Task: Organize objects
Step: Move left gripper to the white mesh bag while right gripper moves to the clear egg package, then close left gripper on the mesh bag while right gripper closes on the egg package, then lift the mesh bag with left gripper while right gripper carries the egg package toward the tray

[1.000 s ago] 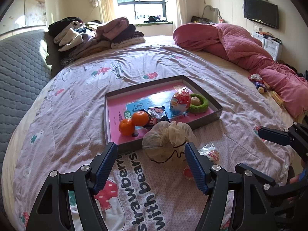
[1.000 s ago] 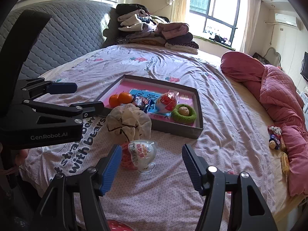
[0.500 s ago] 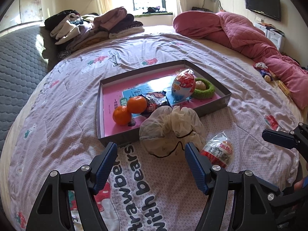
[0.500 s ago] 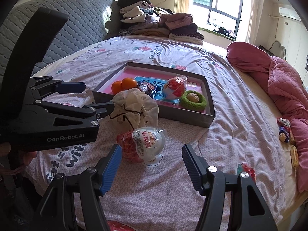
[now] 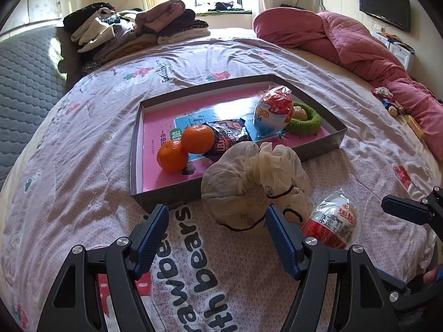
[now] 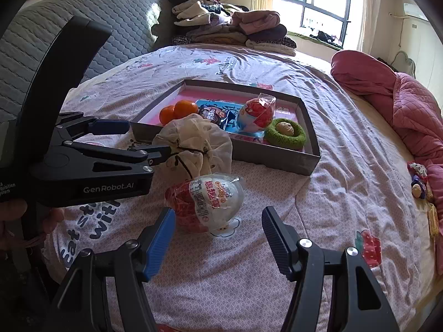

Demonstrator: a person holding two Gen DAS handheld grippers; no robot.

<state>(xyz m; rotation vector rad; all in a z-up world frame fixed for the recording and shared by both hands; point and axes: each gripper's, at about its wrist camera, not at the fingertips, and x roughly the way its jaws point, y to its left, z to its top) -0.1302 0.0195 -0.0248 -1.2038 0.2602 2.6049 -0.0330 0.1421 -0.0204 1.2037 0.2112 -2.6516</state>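
Black angular frames on both, silver screws dotting the arms. The left gripper [image 5: 217,232] wears ribbed blue pads [image 5: 151,239]; white "GenRobot.AI" lettering runs along its side. Same build on the right gripper [image 6: 218,233]. Bare skin of a hand [image 6: 16,215] peeks in behind.

the left gripper [image 5: 217,222] is held low and level, its two blue-padded fingers [image 5: 152,229] spread wide apart with nothing clamped between them. the right gripper [image 6: 218,227] sits just to its right in the same pose, jaws wide and gripping nothing. in the right wrist view the left gripper shows side-on, with part of the person's left hand [image 6: 16,215] behind its body.
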